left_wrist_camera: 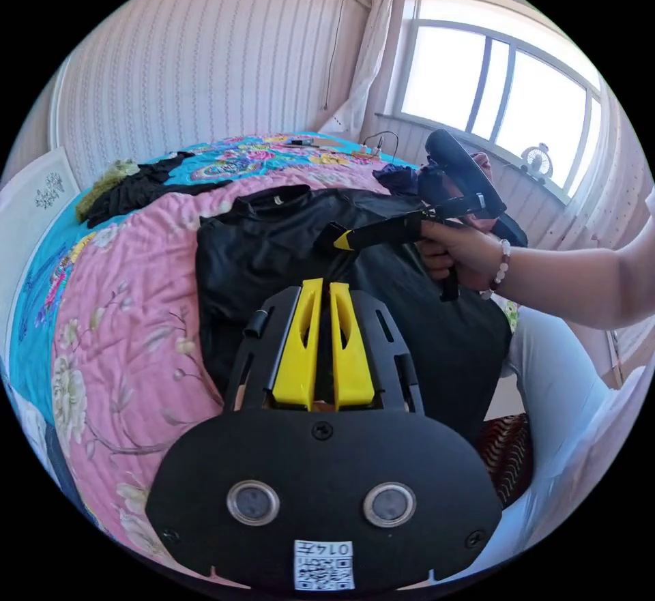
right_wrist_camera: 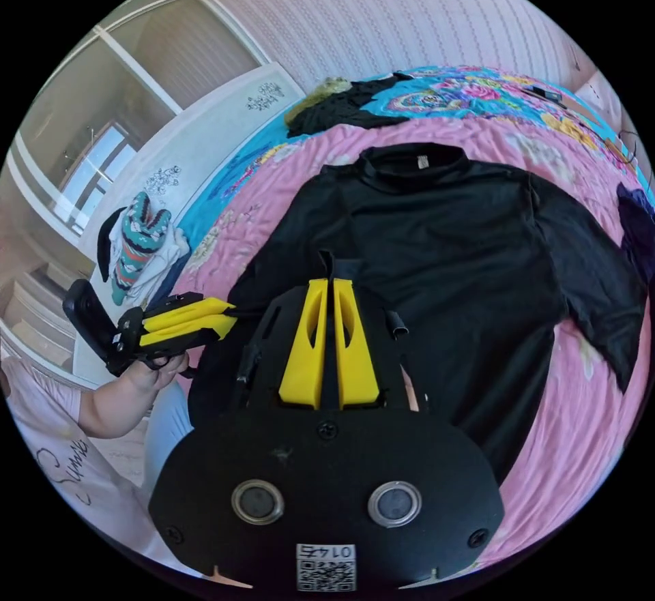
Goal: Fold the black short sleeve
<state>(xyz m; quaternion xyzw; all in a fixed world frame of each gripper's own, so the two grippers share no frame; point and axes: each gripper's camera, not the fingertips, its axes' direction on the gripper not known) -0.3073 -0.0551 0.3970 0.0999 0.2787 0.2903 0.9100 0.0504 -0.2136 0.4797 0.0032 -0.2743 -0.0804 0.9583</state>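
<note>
A black short-sleeve shirt (left_wrist_camera: pixel 273 253) lies front up on the pink quilt, collar away from me; in the right gripper view the shirt (right_wrist_camera: pixel 443 253) has one sleeve spread to the right. In its own view my left gripper (left_wrist_camera: pixel 325 284) is shut, jaws together on the shirt's near side edge. The right gripper view shows that left gripper (right_wrist_camera: pixel 230 320) pinching the shirt's left edge. My right gripper (right_wrist_camera: pixel 326 282) is shut on a small raised peak of fabric on the lower body. The left gripper view shows that right gripper (left_wrist_camera: pixel 338 241) held in a hand, with cloth at its tips.
The pink floral quilt (left_wrist_camera: pixel 123 301) covers a bed with a blue floral sheet (right_wrist_camera: pixel 450 93) beyond. Dark clothes (left_wrist_camera: pixel 136 188) lie at the far end and a dark garment (right_wrist_camera: pixel 634 219) lies by the sleeve. A person's legs (left_wrist_camera: pixel 552 369) are beside the bed. Folded clothes (right_wrist_camera: pixel 140 239) sit near it.
</note>
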